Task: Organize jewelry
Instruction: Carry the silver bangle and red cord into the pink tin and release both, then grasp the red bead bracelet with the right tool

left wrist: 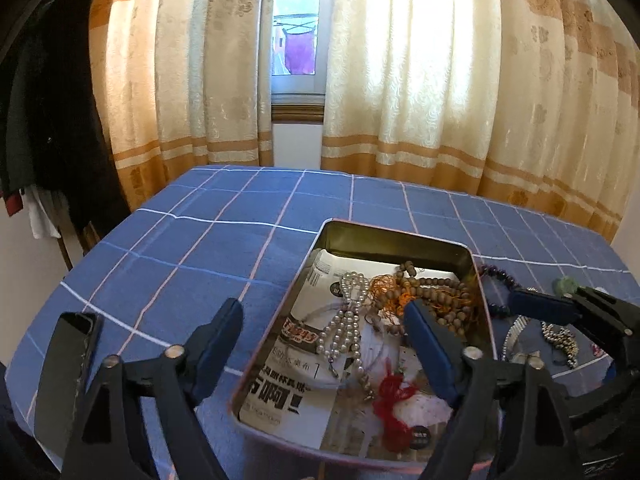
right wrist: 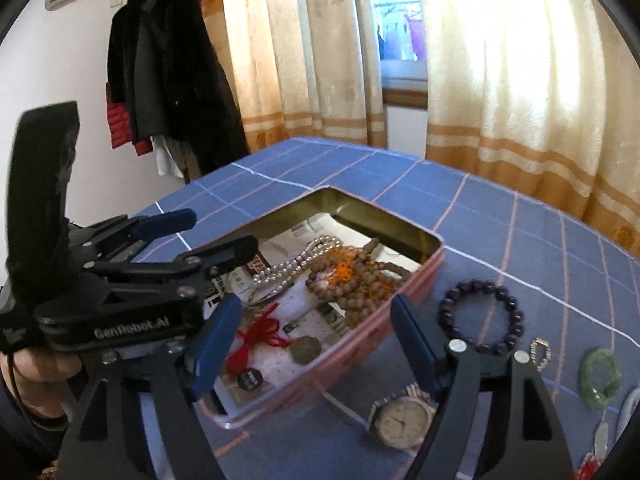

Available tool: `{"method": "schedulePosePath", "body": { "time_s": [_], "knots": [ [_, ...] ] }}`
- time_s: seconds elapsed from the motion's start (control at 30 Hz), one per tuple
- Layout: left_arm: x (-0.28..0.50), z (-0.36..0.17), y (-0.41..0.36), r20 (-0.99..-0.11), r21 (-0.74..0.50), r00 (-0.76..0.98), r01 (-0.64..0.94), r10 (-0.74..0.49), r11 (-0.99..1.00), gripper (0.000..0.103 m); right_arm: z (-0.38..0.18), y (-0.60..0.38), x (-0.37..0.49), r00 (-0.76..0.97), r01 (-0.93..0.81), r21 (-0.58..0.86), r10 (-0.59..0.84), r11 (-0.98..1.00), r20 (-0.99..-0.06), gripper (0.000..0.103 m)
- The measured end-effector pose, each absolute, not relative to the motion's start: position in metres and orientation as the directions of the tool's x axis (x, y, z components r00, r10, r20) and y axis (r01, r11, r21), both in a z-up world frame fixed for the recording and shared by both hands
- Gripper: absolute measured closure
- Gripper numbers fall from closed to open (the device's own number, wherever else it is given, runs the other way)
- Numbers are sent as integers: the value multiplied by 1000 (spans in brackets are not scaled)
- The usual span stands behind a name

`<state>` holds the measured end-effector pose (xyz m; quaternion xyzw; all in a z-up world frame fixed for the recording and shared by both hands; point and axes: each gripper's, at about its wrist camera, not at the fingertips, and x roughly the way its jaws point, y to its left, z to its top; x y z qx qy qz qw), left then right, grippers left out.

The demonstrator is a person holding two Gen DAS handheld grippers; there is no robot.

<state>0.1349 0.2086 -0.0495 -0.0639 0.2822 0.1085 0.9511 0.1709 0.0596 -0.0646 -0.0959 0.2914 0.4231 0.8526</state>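
Partly done: pearl strand [right wrist: 298, 258], wooden beads [right wrist: 352, 280] and red cord [right wrist: 256, 338] inside tin [right wrist: 424, 264]; dark bracelet [right wrist: 480, 316], watch [right wrist: 400, 418], jade piece [right wrist: 600, 376] outstanding on blue cloth [right wrist: 520, 240]; left gripper [left wrist: 324, 344] and right gripper [right wrist: 312, 344] wide, empty.

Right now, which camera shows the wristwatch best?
The right wrist view: the wristwatch lies face-up on the blue cloth, dial visible. The left wrist view shows only a strip of its metal band past the tin.
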Motion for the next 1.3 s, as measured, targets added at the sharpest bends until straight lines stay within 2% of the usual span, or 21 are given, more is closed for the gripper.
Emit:
{"method": "schedulePosePath", "body": {
  "time_s": [0.1, 0.23, 0.4, 0.53, 0.67, 0.9, 1.0, 1.13, 1.3],
  "knots": [
    [131, -46, 205, -537, -69, 828, -235, 162, 970, 16, -57, 41, 164, 494, -764, 87, 667, 639, -558, 23],
    [123, -39, 197, -507, -86, 850, -216, 144, 973, 7, -50, 7, 158, 544, -735, 77, 654, 674, -526, 14],
    [116, -29, 197, -477, -131, 871, -206, 121, 970, 4, -45, -48, 157, 614, -672, 76, 611, 737, -500, 14],
    [109, -21, 186, -400, -163, 913, -157, 80, 974, 1, -46, -96, 162, 680, -589, 77, 544, 805, -492, 12],
    [114, -16, 148, -411, -115, 912, -51, -1, 992, 1, -53, -133, 168, 726, -505, 57, 459, 861, -512, 12],
    [131, -29, 77, -477, 38, 879, 27, -6, 999, 1, -72, -168, 174, 728, -434, 43, 378, 900, -572, 12],
    [140, -39, 55, -511, 72, 859, 68, -22, 995, 1, -78, -167, 174, 709, -446, 33, 376, 894, -597, 17],
    [153, -48, 28, -538, 109, 842, 123, -45, 986, 1, -86, -165, 181, 667, -466, 38, 379, 884, -642, 33],
    [171, -58, 2, -585, 111, 806, 192, -92, 975, 1, -94, -162, 192, 613, -481, 65, 389, 874, -688, 38]
  ]
}}
